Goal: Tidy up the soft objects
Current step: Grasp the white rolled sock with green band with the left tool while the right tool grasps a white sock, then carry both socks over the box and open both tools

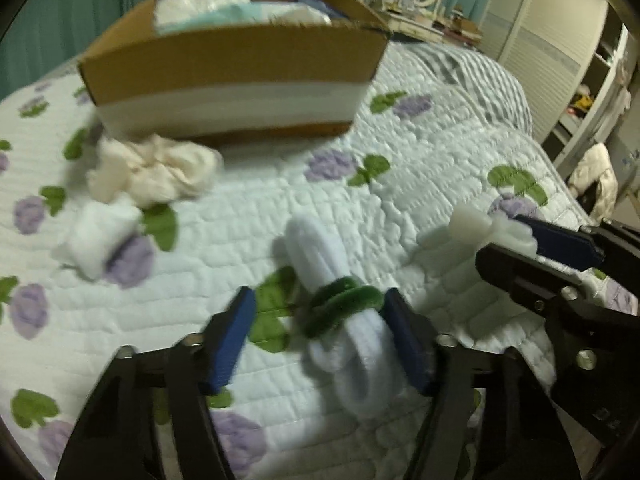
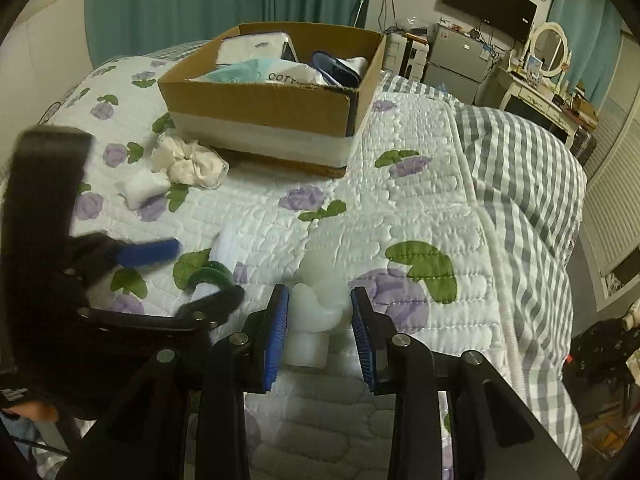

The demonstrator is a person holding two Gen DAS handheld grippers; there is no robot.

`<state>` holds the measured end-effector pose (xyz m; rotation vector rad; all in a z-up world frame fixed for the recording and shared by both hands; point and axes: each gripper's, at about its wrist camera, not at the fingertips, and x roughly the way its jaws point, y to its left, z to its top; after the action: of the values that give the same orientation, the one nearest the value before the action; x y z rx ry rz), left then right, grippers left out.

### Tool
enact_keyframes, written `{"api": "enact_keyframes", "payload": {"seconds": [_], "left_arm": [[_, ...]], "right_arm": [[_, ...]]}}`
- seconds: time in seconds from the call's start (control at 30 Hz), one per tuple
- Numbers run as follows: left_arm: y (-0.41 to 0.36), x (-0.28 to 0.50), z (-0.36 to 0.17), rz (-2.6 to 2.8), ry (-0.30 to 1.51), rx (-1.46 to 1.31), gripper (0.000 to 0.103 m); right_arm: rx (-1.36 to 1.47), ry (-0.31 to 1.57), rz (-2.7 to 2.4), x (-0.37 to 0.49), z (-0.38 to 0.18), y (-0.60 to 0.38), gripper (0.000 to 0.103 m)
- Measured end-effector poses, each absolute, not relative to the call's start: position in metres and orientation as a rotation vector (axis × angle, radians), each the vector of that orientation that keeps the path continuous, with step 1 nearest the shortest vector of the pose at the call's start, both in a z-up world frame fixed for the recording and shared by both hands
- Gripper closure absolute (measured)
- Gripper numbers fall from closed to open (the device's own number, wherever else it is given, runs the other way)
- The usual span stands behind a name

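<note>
Bedding with purple flowers and green leaves is the working surface, and on this quilt (image 2: pixel 420 208) several soft things wait to be put away. Far from both cameras stands a cardboard box (image 2: pixel 280 116), already holding some packets and cloth items.

The left gripper (image 1: pixel 320 344) is wide open around a white fuzzy roll (image 1: pixel 352 344) tied with a green band (image 1: pixel 340 308); the roll lies between the blue pads, touching the right pad or very close to it, while the left pad is clearly apart. The right gripper (image 2: pixel 320 340) is open too, its pads on both sides of a pale squishy toy (image 2: pixel 316 316) which rests on the quilt, and I see a small gap on each side.

Near the front left corner of the box lie a cream scrunchie (image 2: pixel 188 166) and, just beside it, a small white bundle (image 2: pixel 142 188), both untouched.

I judge the step in hand is the picking: both tools are placed, neither has closed. The next move calls for closing each one gently, because these things will squash and may slip, then lifting and carrying them far toward the box.

On one packet in the box I read "COTT", the rest is hidden; other writing is too small
</note>
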<state>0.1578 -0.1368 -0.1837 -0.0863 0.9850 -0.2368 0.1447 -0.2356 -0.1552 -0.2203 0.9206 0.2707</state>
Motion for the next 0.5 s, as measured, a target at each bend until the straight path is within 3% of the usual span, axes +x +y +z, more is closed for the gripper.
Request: {"api": "enact_keyframes", "payload": {"seconds": [0.13, 0.5], "left_arm": [[-0.140, 0.154, -0.182, -0.265, 0.975, -0.083, 0.069], [-0.123, 0.129, -0.153, -0.229, 0.960, -0.069, 0.074]], "right_arm": [[-0.212, 0.921, 0.273, 0.145, -0.157, -0.236, 0.072], [-0.229, 0.877, 0.243, 0.133, -0.149, -0.235, 0.072]]}}
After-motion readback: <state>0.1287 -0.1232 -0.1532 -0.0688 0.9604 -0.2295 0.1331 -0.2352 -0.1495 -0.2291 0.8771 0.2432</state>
